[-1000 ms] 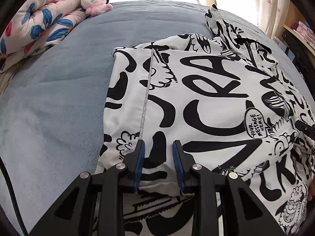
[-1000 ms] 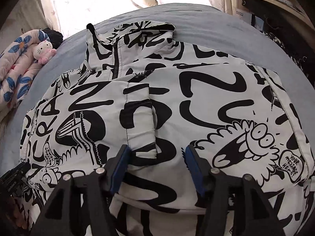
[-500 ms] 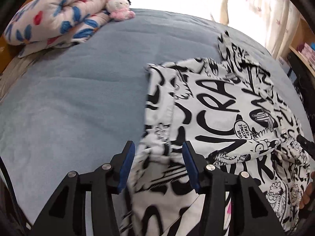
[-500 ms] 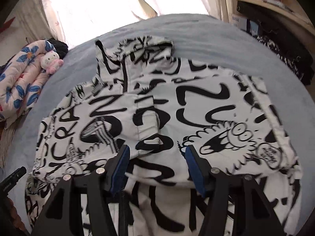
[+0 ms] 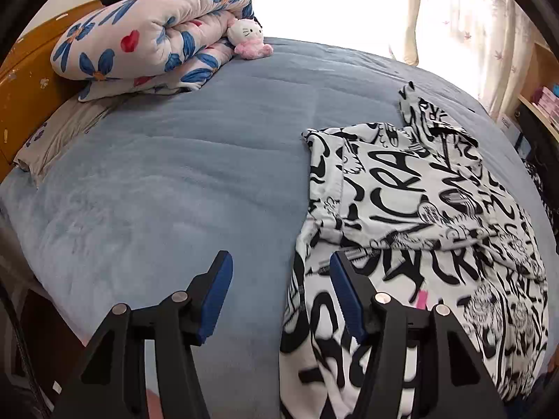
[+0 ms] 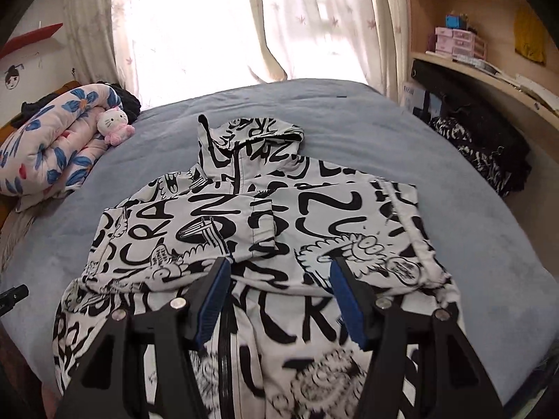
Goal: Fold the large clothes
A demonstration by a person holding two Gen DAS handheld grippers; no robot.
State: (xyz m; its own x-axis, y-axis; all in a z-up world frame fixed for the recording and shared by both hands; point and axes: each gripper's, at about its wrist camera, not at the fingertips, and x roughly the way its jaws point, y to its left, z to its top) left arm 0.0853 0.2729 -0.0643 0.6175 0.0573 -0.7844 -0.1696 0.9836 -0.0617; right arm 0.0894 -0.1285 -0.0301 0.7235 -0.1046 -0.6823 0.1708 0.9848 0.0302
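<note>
A white hoodie (image 5: 401, 192) covered in black graffiti print lies flat on the blue bedspread (image 5: 174, 174), sleeves folded across its chest and hood (image 6: 251, 139) pointing toward the window. My left gripper (image 5: 279, 262) hovers over the hoodie's left edge, its jaws opening with nothing pinched between them. My right gripper (image 6: 279, 265) stands open above the hoodie (image 6: 262, 216), over its lower middle, and its blue pads touch no cloth. The tip of the left gripper peeks in at the left edge of the right wrist view.
A rolled floral quilt (image 5: 146, 38) and a small pink-and-white plush toy (image 5: 246, 36) sit at the head of the bed by an orange headboard (image 5: 24, 80). Right of the bed are wooden shelves (image 6: 471, 52) and a dark heap of clothes (image 6: 489, 146).
Both grippers have risen and drawn back from the hoodie. The left jaws have widened, let the cloth go and shifted toward the hoodie's left edge. The right jaws look unchanged.
</note>
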